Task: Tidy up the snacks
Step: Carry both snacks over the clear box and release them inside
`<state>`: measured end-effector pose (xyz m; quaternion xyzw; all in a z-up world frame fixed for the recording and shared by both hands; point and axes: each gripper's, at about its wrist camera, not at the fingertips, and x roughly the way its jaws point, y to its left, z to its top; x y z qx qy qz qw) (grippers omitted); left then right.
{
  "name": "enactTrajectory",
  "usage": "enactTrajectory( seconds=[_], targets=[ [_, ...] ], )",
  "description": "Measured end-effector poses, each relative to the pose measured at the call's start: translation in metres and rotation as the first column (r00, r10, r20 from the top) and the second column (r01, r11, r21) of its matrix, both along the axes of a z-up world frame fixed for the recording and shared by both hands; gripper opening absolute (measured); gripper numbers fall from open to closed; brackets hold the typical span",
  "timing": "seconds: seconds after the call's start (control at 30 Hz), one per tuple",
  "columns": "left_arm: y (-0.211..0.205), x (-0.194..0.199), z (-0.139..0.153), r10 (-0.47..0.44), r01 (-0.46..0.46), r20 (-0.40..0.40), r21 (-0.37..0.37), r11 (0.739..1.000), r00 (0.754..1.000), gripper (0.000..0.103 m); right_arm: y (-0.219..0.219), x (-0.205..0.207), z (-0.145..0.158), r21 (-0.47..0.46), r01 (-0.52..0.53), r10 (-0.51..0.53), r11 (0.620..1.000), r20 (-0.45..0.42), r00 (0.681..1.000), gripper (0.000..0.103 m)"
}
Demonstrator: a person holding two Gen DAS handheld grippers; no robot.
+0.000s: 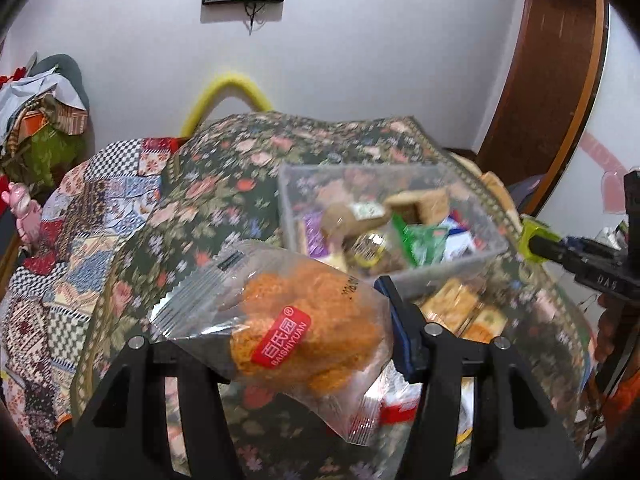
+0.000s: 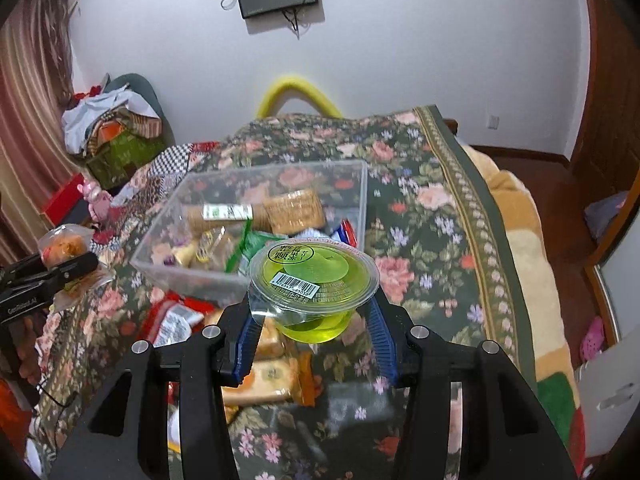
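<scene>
My left gripper [image 1: 280, 344] is shut on a clear packet of orange rice crackers [image 1: 304, 320] with a red label, held above the floral cloth, short of the clear plastic box [image 1: 288, 196]. My right gripper [image 2: 314, 320] is shut on a green jelly cup [image 2: 314, 280] by its body, held just at the box's near edge [image 2: 192, 280]. The box holds several snacks: biscuit packs [image 2: 294, 208], a green wrapper [image 2: 252, 246] and small sweets. In the right wrist view the left gripper [image 2: 60, 268] shows at far left with its packet. In the left wrist view the right gripper's finger [image 1: 568, 256] shows at right.
Loose snack packets [image 2: 264, 372] lie on the floral-clothed table [image 2: 432, 216] in front of the box, including red-and-white packs [image 2: 172, 324]. A yellow chair back [image 2: 298, 90] stands behind the table. A patchwork cloth [image 1: 80, 240] and piled clutter [image 2: 116, 128] are at left.
</scene>
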<state>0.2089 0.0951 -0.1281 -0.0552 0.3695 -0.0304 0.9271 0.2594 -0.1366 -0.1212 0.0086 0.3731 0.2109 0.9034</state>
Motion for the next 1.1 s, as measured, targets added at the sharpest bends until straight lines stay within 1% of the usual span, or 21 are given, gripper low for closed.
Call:
enactTrajectory(
  seconds=[0.1,0.23,0.5,0.67,0.87,1.03,1.1],
  targets=[
    [-0.008,0.013,0.000,-0.006,0.007,0.007,-0.016,1.000,1.000,0.057,0.007,0.006,0.002,-0.001,-0.005,0.005,1.000,0.021,1.000,0.045],
    [-0.022,0.034,-0.006,-0.020,0.020,0.001,-0.020,1.000,1.000,0.057,0.015,0.014,-0.002,0.000,-0.016,0.016,1.000,0.020,1.000,0.045],
    [-0.039,0.077,-0.021,-0.033,0.032,-0.027,-0.028,0.999,0.999,0.057,0.025,0.039,-0.018,0.012,-0.026,0.026,1.000,-0.020,0.999,0.045],
    [-0.041,0.098,-0.031,-0.016,0.016,-0.031,-0.011,1.000,0.999,0.057,0.031,0.052,-0.028,-0.004,-0.025,0.025,1.000,-0.033,0.999,0.045],
    [-0.032,0.113,-0.041,0.026,-0.027,-0.044,-0.008,1.000,0.999,0.057,0.037,0.057,-0.038,-0.039,-0.025,0.024,0.999,-0.042,0.999,0.045],
    [-0.030,0.113,-0.044,0.028,-0.029,-0.044,-0.016,0.999,0.999,0.057,0.039,0.058,-0.043,-0.054,-0.029,0.026,0.998,-0.055,0.998,0.046],
    [-0.032,0.112,-0.046,0.021,-0.021,-0.050,-0.017,1.000,0.999,0.060,0.039,0.058,-0.042,-0.058,-0.027,0.024,0.998,-0.055,0.998,0.046]
  ],
)
